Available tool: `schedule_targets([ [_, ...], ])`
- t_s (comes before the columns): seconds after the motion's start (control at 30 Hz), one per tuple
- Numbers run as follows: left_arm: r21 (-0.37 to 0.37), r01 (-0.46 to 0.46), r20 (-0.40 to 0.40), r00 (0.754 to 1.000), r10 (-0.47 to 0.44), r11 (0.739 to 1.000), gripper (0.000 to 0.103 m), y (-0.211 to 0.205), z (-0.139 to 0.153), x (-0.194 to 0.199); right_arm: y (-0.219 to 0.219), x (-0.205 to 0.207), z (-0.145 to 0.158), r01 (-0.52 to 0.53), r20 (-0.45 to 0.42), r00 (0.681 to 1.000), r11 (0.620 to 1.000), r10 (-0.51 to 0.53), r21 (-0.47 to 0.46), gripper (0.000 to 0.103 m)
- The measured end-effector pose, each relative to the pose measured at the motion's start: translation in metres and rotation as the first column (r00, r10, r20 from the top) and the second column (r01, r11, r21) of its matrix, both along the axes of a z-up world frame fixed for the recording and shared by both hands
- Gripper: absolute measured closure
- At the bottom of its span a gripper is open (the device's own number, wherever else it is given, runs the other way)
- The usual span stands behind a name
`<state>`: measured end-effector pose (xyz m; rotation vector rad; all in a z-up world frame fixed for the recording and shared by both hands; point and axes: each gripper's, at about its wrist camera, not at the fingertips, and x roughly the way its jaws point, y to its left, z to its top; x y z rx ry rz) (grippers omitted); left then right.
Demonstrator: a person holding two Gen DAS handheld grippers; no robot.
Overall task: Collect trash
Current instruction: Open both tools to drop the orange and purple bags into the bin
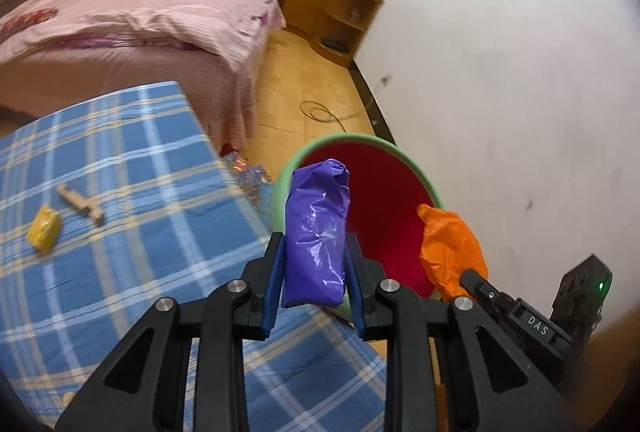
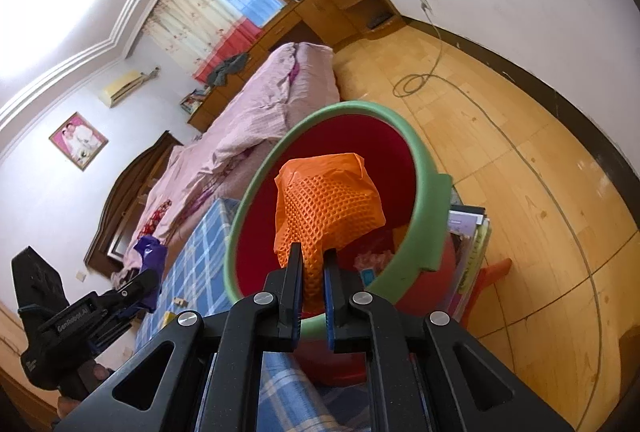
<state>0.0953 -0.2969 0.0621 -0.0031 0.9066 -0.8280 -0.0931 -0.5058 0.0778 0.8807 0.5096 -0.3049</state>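
Our left gripper (image 1: 314, 244) clamps a crumpled purple wrapper (image 1: 316, 232), held at the rim of the red bin (image 1: 384, 200) with its green edge. Our right gripper (image 2: 313, 258) pinches an orange mesh wrapper (image 2: 326, 208) over the bin's mouth. On the blue plaid surface (image 1: 120, 192) a yellow packet (image 1: 43, 228) and a small wooden piece (image 1: 80, 204) lie close together.

Two grippers: the left gripper (image 1: 314, 244) and the right gripper (image 2: 312, 256). Two crumpled wrappers are held: one purple wrapper (image 1: 316, 232), one orange wrapper (image 2: 326, 208). One red bin (image 2: 424, 168) at centre frame. At left, one yellow packet (image 1: 43, 228) and one wooden piece (image 1: 80, 204).
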Motion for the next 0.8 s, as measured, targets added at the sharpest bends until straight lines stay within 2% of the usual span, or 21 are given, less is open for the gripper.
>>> schedule_targets([
  [0.27,0.076,0.091,-0.017,0.996,-0.09,0.993,0.075,-0.042,-0.027,-0.003,-0.009,0.004,-0.013,0.013,-0.027,1.0,1.0,-0.012,0.017,0.092],
  [0.4,0.094,0.109,0.004,0.994,-0.11,0.99,0.074,-0.052,-0.034,-0.007,-0.013,0.006,-0.021,0.01,-0.042,0.999,1.0,-0.009,0.028,0.092],
  [0.53,0.104,0.126,0.014,0.992,-0.128,0.987,0.059,-0.056,-0.036,-0.011,-0.013,0.008,-0.022,0.007,-0.047,0.999,0.999,-0.005,0.033,0.092],
  [0.73,0.111,0.129,0.024,0.991,-0.132,0.985,0.057,-0.056,-0.036,-0.013,-0.008,0.013,-0.018,-0.007,-0.059,0.998,1.0,0.007,-0.007,0.09],
  [0.8,0.109,0.121,0.016,0.992,-0.124,0.987,0.057,-0.054,-0.036,-0.012,-0.004,0.015,-0.016,-0.019,-0.065,0.998,0.999,0.017,-0.029,0.083],
])
